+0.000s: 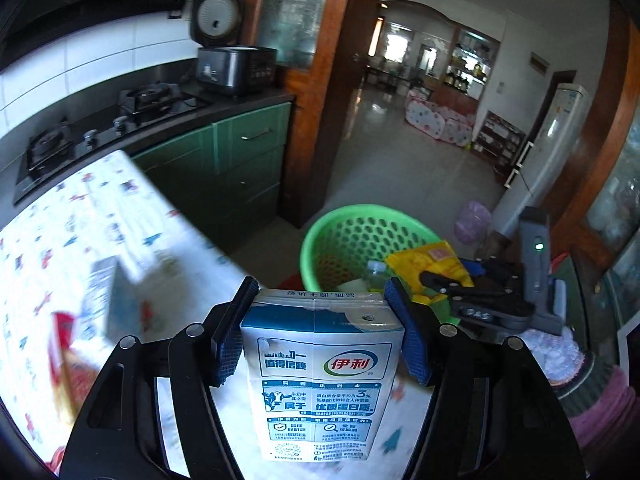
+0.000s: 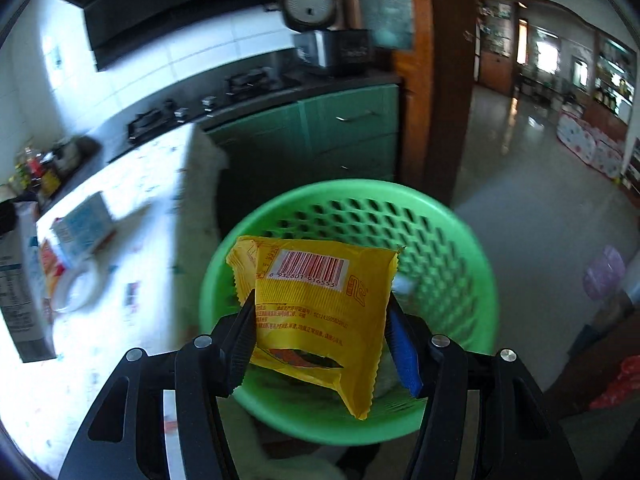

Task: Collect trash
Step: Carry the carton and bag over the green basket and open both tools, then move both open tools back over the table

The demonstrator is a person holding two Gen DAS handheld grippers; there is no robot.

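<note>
My left gripper is shut on a blue-and-white milk carton and holds it above the table's edge, short of the green basket. My right gripper is shut on a yellow snack wrapper and holds it over the green basket. In the left wrist view the right gripper and the yellow wrapper show over the basket. A clear plastic bottle lies inside the basket.
The table has a patterned white cloth with another carton, a red packet and a white cup. Green cabinets, a stove and a rice cooker stand behind. A doorway opens onto a tiled floor.
</note>
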